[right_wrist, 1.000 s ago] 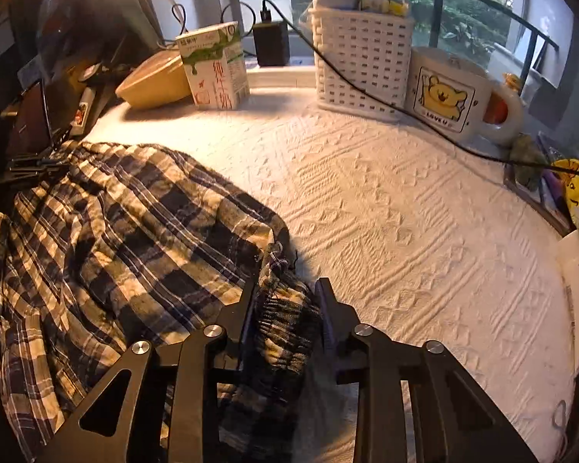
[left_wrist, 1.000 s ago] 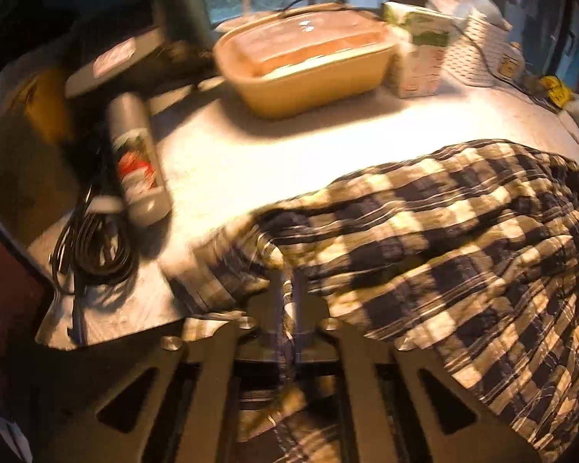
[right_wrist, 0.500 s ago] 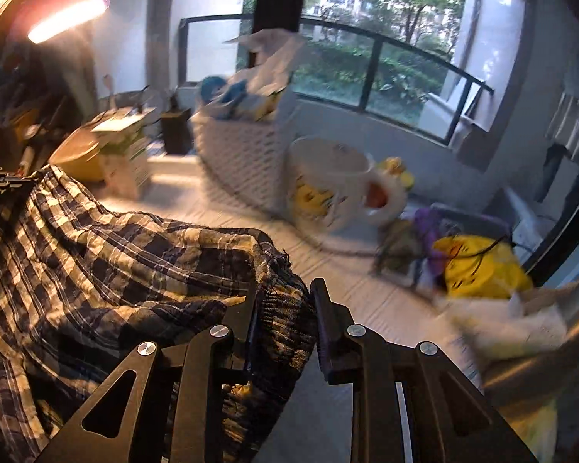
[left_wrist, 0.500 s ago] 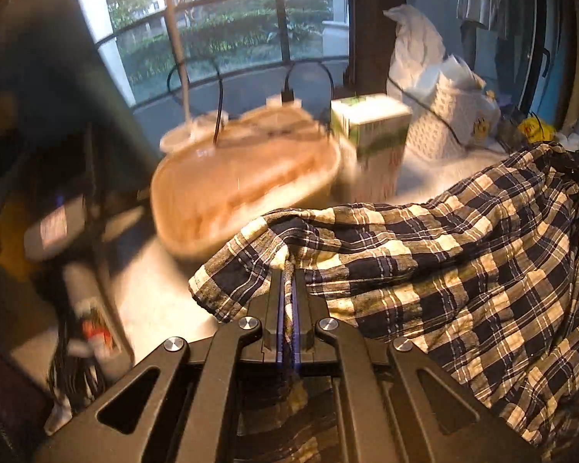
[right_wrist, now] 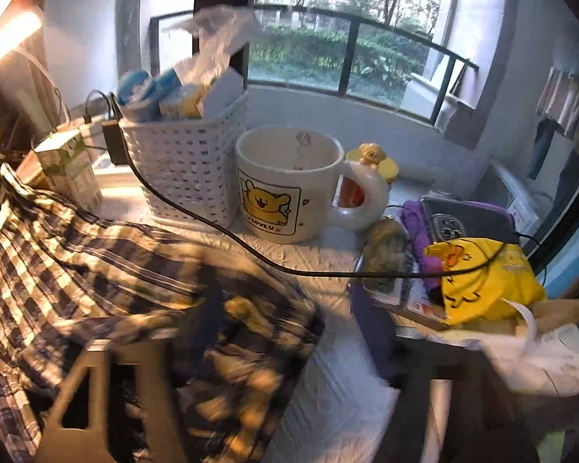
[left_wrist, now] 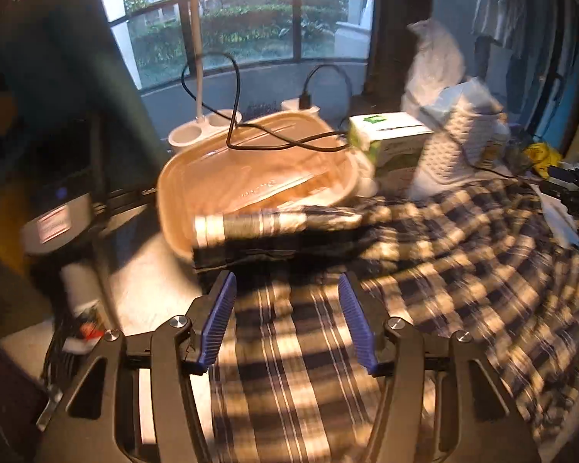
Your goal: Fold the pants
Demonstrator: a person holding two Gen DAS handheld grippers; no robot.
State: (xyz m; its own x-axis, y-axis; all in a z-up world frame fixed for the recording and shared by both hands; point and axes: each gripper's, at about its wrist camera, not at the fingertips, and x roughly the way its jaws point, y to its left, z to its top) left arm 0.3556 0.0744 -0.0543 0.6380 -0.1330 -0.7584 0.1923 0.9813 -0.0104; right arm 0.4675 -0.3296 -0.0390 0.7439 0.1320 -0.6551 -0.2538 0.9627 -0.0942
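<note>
Both grippers, left gripper (left_wrist: pixel 287 318) and right gripper (right_wrist: pixel 220 351), have just spread their fingers, releasing the plaid pants (left_wrist: pixel 444 254) so the carried-over edge drops folded onto the white surface (right_wrist: pixel 328 397).

Worktop (right_wrist: pixel 320 254) under a white textured cover; beige lidded container (left_wrist: pixel 251 177) at the back left, black cable (left_wrist: pixel 235 115) lying across its lid; green-and-white carton (left_wrist: pixel 390 142) beside it; white lattice basket (right_wrist: pixel 189 169) holding packets; bear-print mug (right_wrist: pixel 285 185) just right of the basket; yellow bag (right_wrist: pixel 486 277) and purple case (right_wrist: pixel 467 220) at the right edge.
</note>
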